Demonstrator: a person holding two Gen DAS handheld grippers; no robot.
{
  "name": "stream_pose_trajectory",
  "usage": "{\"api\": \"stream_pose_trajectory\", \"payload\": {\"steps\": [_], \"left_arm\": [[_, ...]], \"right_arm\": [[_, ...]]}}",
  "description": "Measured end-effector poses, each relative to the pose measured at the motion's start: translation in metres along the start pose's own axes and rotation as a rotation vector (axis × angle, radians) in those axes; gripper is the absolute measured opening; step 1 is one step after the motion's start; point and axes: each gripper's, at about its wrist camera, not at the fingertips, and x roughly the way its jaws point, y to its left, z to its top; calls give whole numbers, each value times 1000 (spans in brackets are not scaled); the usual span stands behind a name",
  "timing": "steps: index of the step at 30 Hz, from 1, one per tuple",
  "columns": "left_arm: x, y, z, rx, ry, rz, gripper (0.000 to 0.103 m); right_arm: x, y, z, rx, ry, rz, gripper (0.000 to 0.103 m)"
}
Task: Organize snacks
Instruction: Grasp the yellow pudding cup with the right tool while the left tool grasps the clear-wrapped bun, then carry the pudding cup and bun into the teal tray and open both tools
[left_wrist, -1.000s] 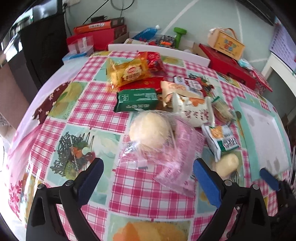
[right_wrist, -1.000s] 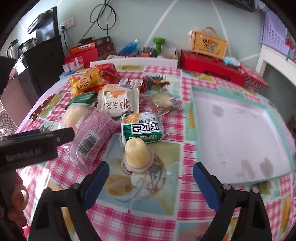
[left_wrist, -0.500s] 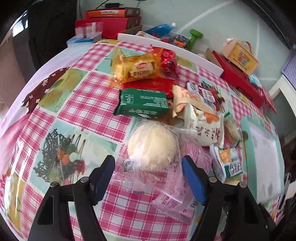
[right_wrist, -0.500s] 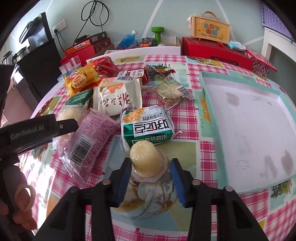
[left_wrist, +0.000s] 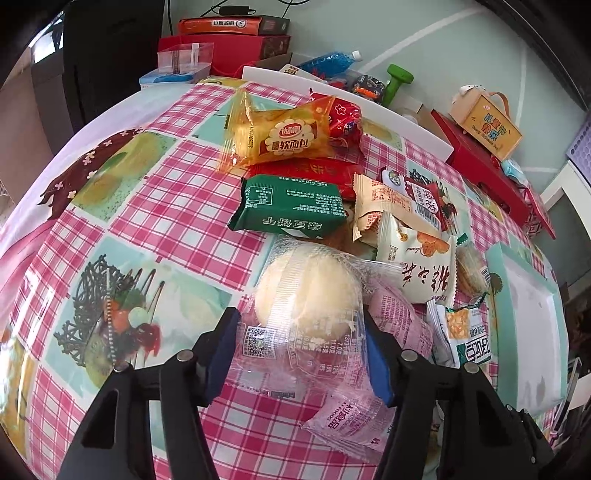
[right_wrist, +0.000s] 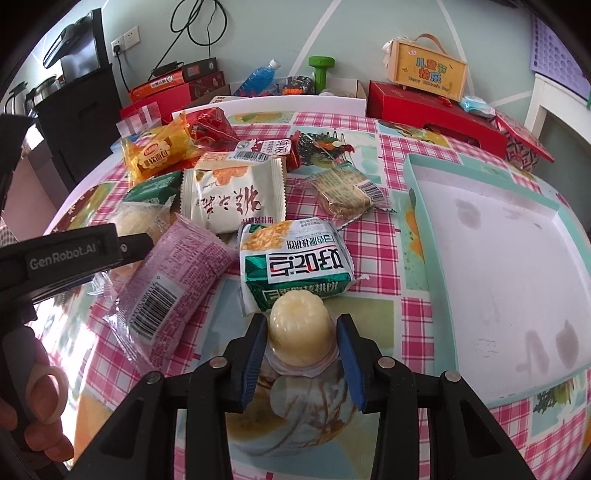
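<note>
Now both tools had just been closing: the left tool (left_wrist: 295, 354) clamped the wrapped bun (left_wrist: 308, 293), the right tool (right_wrist: 301, 354) the jelly cup (right_wrist: 298, 334), both on the bench (left_wrist: 155, 206); the tray (right_wrist: 546, 386) lay nearer the right.

bun (left_wrist: 308, 291): pale, round, clear-wrapped, lay between my left gripper's (left_wrist: 297, 360) pads | jelly cup (right_wrist: 300, 334): yellow, upside down, sat between my right gripper's (right_wrist: 301, 363) pads

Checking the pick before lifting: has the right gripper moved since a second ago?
Yes. The right gripper has come forward toward the green-and-white packet, and its jaws have just been closing around the yellow jelly cup.
</note>
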Motion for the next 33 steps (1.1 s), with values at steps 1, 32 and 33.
{"api": "stream_pose_trajectory", "payload": {"steps": [1, 32, 33], "left_arm": [[0, 0, 0, 3, -1, 3, 63], [-51, -6, 5, -5, -164, -49, 54], [-54, -11, 6, 6, -174, -53, 54]], "right_arm": [[2, 1, 0, -6, 3, -7, 42], [-53, -40, 18, 184, -215, -15, 40], [-54, -43, 19, 195, -216, -17, 40]]}}
